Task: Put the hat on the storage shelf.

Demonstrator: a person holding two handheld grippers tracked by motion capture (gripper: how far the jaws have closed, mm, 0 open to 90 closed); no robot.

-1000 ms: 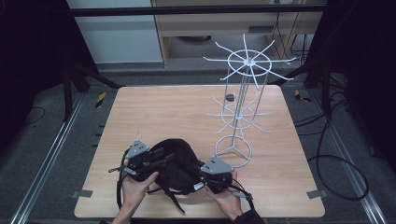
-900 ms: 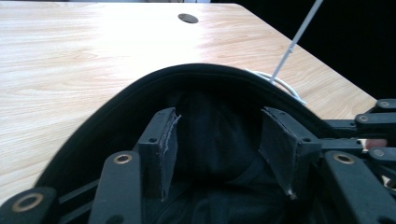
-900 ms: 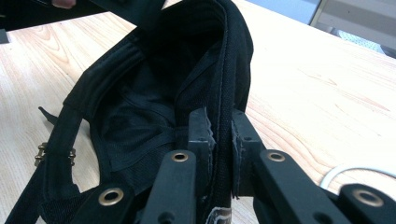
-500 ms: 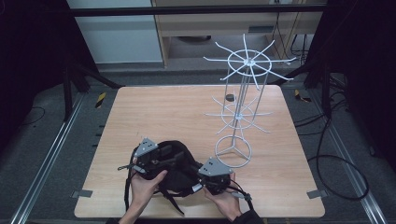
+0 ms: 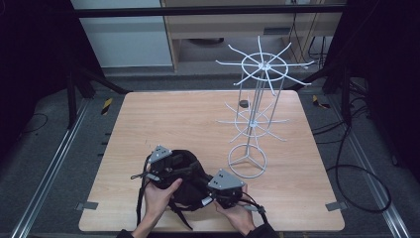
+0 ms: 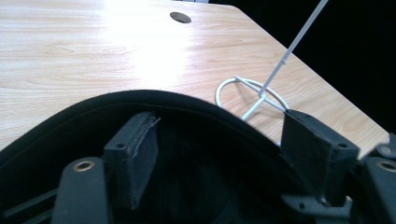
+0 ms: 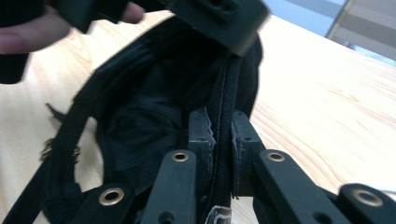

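**A:** Any writing to read on the black bag [image 5: 184, 184]?

**B:** None that I can make out; no label or brand is legible on it or on the white wire rack [image 5: 253, 119].

**A:** Where is the bag?

**B:** On the near edge of the wooden table [image 5: 198, 119], a little left of centre, between the two hands, with straps trailing toward the near edge. The rack's ring base stands just to its right.

**A:** What do the close views add?

**B:** In the right gripper view, the right gripper [image 7: 223, 133] is clenched on the bag's piped edge, the pads pressing it from both sides. The high view shows that gripper [image 5: 224, 186] only from above, under its grey plate. In the left gripper view, the left gripper [image 6: 224, 154] stands released: the bag's rim [image 6: 140, 100] curves across in front of the spread jaws, and neither pad presses on it. That view also shows a dark round hole [image 6: 180, 17] far off in the tabletop.

**A:** And against a second ago?

**B:** The left gripper's jaws have just been opening, with bag fabric lying between them. The left hand [image 5: 159, 191] has shifted slightly rightward over the bag; the right one sits as before.
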